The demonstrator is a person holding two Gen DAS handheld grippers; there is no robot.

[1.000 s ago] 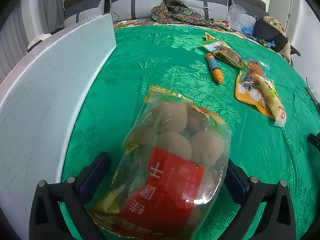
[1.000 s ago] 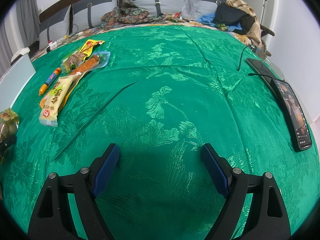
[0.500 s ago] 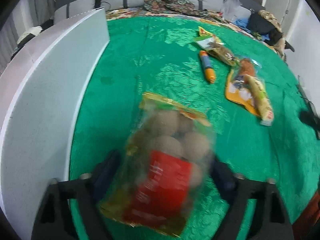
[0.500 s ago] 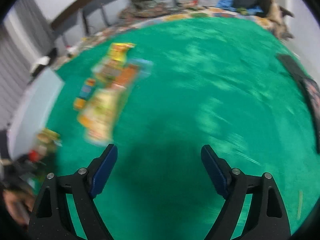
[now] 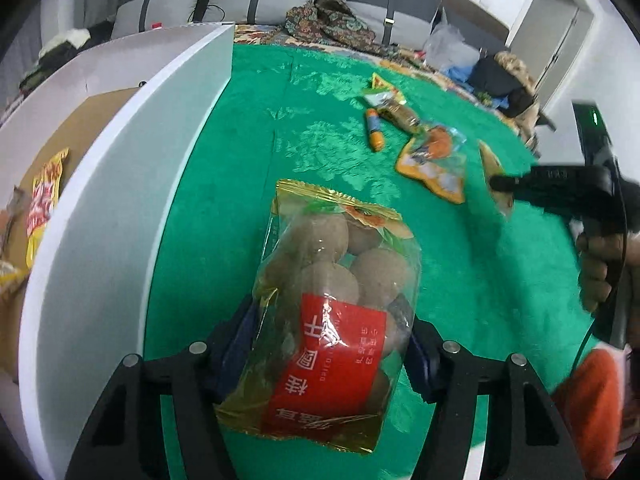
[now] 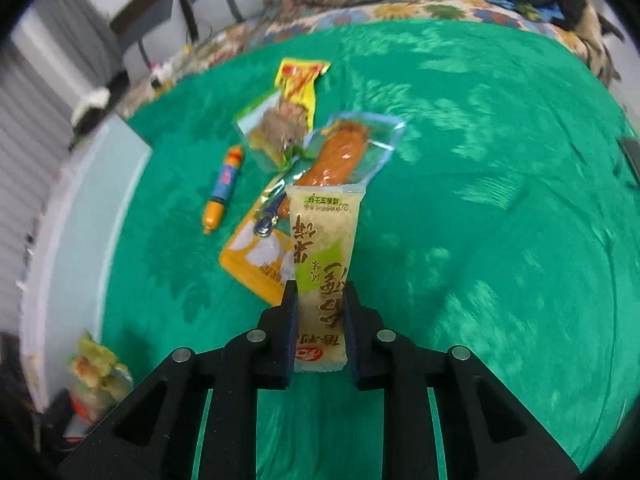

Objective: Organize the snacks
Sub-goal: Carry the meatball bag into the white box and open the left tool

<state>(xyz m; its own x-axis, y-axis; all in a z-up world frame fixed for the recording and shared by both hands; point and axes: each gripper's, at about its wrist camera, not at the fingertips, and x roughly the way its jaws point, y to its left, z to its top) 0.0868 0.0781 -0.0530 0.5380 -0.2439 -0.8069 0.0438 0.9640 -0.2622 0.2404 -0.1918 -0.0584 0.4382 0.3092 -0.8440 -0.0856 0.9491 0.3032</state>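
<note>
Beside the white box (image 5: 132, 184), the left gripper (image 5: 332, 344) is closing on a bag of round snacks (image 5: 336, 300) while the right gripper (image 6: 320, 312) pinches a rice-cracker stick (image 6: 324, 264) above the green cloth (image 6: 480, 240), both apparently bound for the box.

Right gripper (image 6: 320, 320) clamps rice-cracker packet (image 6: 322, 264) above green cloth (image 6: 480, 200).
</note>
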